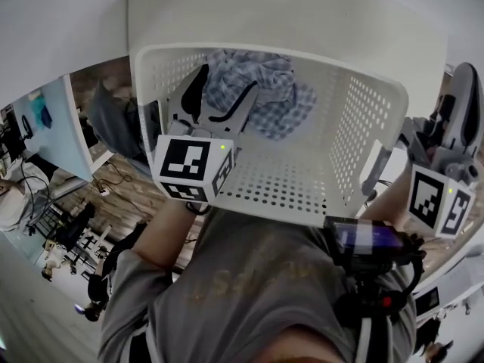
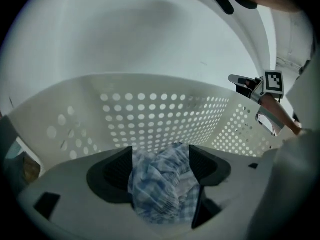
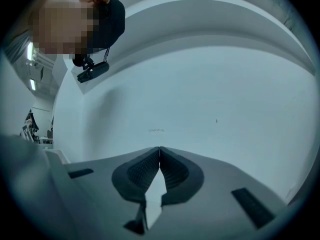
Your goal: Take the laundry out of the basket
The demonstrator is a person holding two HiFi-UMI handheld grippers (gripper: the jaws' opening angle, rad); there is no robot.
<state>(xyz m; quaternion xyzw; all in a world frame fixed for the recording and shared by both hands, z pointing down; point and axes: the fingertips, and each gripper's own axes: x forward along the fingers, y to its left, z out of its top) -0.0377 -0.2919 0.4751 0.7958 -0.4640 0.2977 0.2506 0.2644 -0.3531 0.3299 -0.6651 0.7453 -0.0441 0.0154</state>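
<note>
Plainly nearer, the left gripper (image 1: 223, 97) points down into the white basket (image 1: 363, 127) with its fingers wide astride the bunched blue checked cloth (image 1: 268, 100) at the far end, while the right gripper (image 3: 159, 156), fingers closed on nothing, hangs outside the right wall.

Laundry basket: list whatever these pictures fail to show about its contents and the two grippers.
- Head view: the left gripper covers the near part of the checked cloth; anything under it in the basket is hidden.
- Left gripper view: blur hides whether the pads touch the cloth.
- Right gripper view: the right gripper faces a blank white surface; the basket is out of frame.
</note>
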